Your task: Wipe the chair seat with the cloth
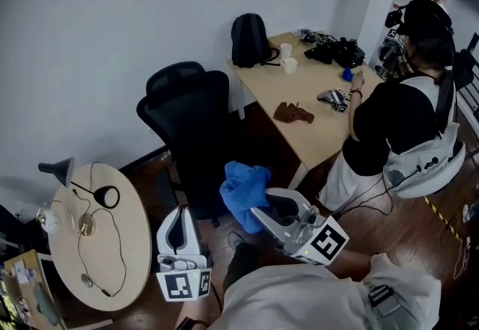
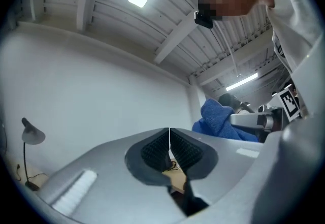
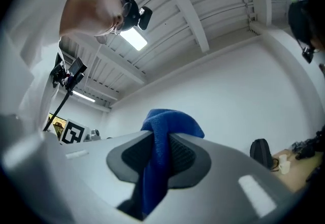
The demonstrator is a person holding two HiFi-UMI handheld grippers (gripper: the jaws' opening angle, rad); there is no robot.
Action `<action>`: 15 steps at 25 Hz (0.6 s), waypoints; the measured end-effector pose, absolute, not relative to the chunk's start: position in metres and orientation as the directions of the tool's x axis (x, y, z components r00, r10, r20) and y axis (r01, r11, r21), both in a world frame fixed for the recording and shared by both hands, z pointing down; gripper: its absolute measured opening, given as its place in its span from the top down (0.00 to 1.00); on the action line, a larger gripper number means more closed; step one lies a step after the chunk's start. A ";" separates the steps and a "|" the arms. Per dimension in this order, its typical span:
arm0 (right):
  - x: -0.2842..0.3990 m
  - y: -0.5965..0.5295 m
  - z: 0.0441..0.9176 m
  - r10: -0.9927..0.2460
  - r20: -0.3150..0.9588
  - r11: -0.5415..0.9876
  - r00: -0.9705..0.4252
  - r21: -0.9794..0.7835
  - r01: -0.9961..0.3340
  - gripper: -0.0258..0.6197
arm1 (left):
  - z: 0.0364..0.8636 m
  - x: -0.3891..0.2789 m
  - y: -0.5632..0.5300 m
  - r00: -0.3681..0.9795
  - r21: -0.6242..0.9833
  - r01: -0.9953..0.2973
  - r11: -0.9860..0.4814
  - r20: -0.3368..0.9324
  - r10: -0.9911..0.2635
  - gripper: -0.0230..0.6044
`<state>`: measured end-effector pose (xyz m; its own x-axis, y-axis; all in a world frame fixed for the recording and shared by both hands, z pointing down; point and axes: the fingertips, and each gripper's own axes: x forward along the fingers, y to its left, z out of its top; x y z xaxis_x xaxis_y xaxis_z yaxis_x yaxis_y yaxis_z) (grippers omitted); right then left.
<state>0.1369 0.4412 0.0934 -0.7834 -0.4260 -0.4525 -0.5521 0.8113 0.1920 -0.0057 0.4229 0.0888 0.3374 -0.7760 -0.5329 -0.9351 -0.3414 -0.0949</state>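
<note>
The right gripper (image 1: 257,211) has its fingers clamped on a bunched blue cloth (image 1: 243,190), raised just in front of the black office chair (image 1: 191,123). Beside it, the left gripper (image 1: 179,212) hovers, its fingers pressed together and empty.

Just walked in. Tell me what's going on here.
A person holds a hand-held gripper in each hand beside a black office chair. The right hand-held gripper is shut on a blue cloth, held up in front of the chair; wiping doesn't look to have begun. The left hand-held gripper is shut with nothing in it. A second person is at the wooden table.
</note>
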 end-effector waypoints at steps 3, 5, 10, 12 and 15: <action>0.155 0.478 0.127 -0.467 -0.351 0.832 -0.812 0.136 -0.537 0.84 | 0.102 0.011 0.471 0.324 -0.090 -0.940 -0.329 -0.539 -0.778 0.85; 0.168 0.506 0.134 -0.458 -0.374 0.836 -0.806 0.128 -0.534 0.84 | 0.119 0.021 0.499 0.316 -0.083 -0.944 -0.320 -0.517 -0.796 0.85; 0.192 0.557 0.135 -0.459 -0.388 0.837 -0.799 0.113 -0.535 0.84 | 0.129 0.041 0.550 0.323 -0.090 -0.942 -0.322 -0.499 -0.804 0.85; 0.190 0.566 0.113 -0.438 -0.436 0.827 -0.786 0.148 -0.543 0.84 | 0.115 0.038 0.558 0.319 -0.085 -0.943 -0.322 -0.507 -0.801 0.85; 0.190 0.573 0.111 -0.470 -0.382 0.834 -0.795 0.102 -0.542 0.84 | 0.097 0.041 0.567 0.327 -0.093 -0.940 -0.329 -0.524 -0.787 0.85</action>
<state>0.1895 0.5731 0.1108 -0.7955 -0.4705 -0.3820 -0.5421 0.8341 0.1016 0.0414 0.5674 0.0966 0.3271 -0.7866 -0.5237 -0.9398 -0.3287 -0.0934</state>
